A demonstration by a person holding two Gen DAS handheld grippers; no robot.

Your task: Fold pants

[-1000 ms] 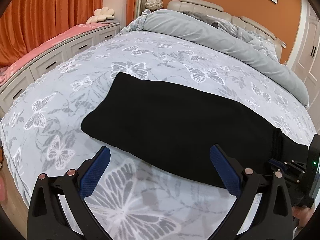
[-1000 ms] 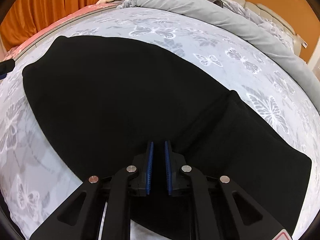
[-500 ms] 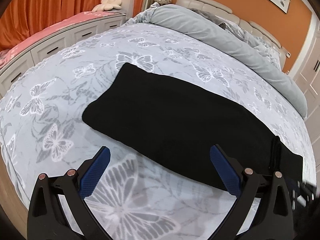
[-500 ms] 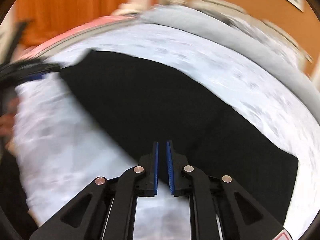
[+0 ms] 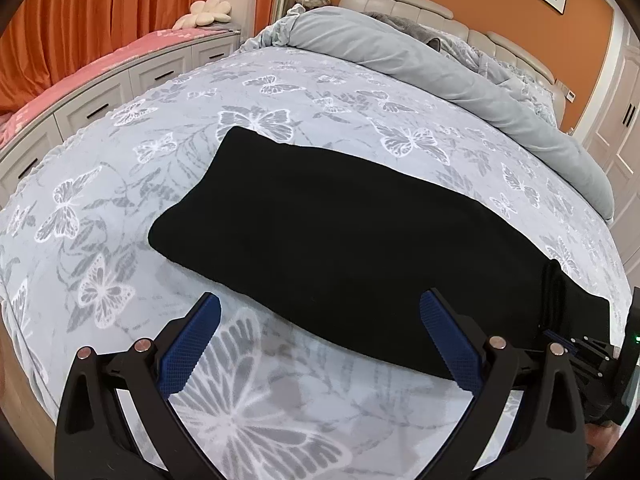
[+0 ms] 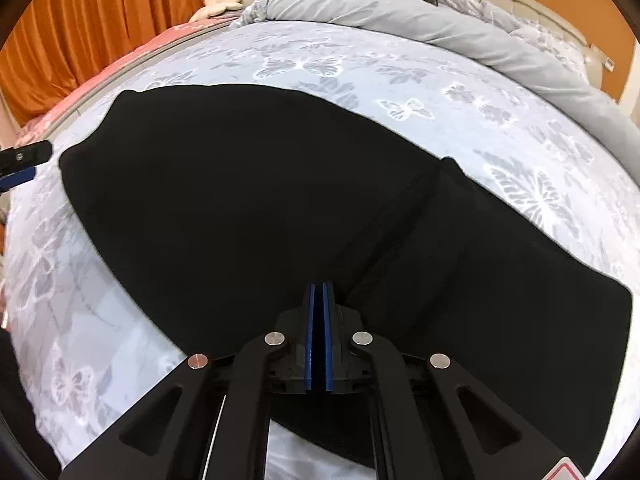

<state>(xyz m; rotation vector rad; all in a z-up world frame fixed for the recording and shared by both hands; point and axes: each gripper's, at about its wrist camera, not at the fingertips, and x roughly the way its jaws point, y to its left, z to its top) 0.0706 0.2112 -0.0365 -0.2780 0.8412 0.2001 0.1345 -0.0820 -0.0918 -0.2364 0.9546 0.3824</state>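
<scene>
Black pants (image 5: 340,240) lie folded in a long band across the butterfly-print bed (image 5: 120,200). My left gripper (image 5: 320,320) hangs open over the pants' near edge, with its blue pads (image 5: 188,344) wide apart and nothing between them. In the right wrist view the pants (image 6: 240,200) fill the middle, and a layered edge runs up to the right of the fingertips. My right gripper (image 6: 319,288) is shut, its pads pressed together where they meet the cloth near that edge. It also shows at the pants' right end (image 5: 580,354) in the left wrist view.
A rolled grey duvet (image 5: 440,64) lies along the headboard side of the bed. White drawers with a pink cushion top (image 5: 100,80) and orange curtains (image 5: 80,8) stand to the left. White cupboard doors (image 5: 624,120) are at the right.
The right gripper swung away from the pants and came back over them. Its jaws went from a narrow gap to closed. The left gripper stayed open and hardly moved.
</scene>
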